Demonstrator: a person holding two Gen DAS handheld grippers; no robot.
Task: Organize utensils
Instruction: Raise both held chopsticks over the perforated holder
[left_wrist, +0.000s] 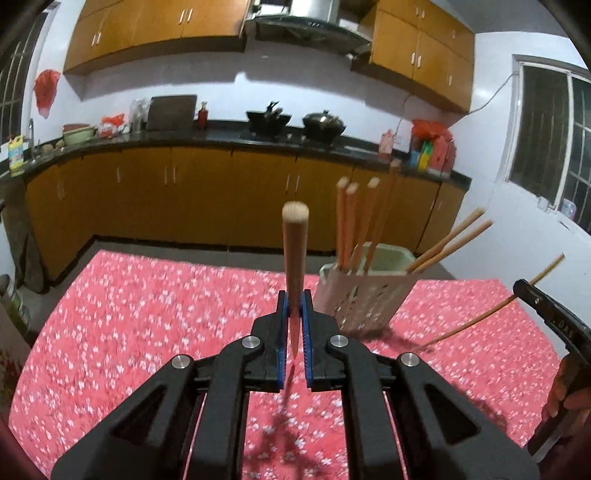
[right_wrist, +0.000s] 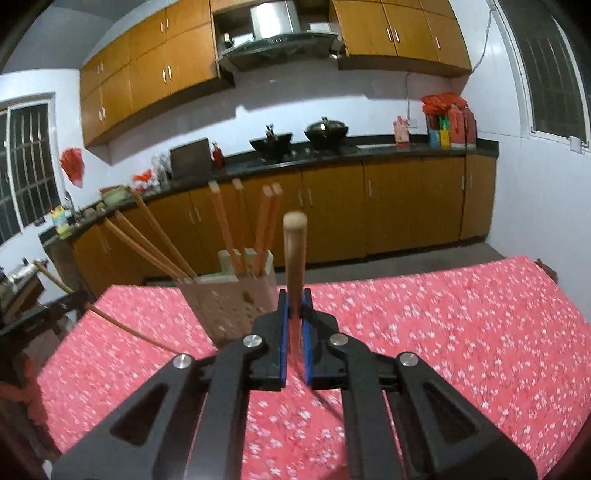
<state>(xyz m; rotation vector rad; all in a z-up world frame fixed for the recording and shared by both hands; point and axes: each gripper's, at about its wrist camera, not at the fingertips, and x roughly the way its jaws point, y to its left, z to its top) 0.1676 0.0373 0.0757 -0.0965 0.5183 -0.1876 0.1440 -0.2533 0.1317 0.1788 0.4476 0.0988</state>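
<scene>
On the table covered with a red flowered cloth (left_wrist: 147, 314) stands a pale perforated holder (left_wrist: 365, 295), and several chopsticks (left_wrist: 347, 221) lean upright or sideways inside it. Above the cloth, the left gripper (left_wrist: 294, 306) has its blue pads pressed together on one wooden chopstick (left_wrist: 294, 251), which points up and away from the camera beside the holder. The right gripper (right_wrist: 294, 306) pinches another wooden chopstick (right_wrist: 294, 258) in the same way, near the holder's right side.
</scene>
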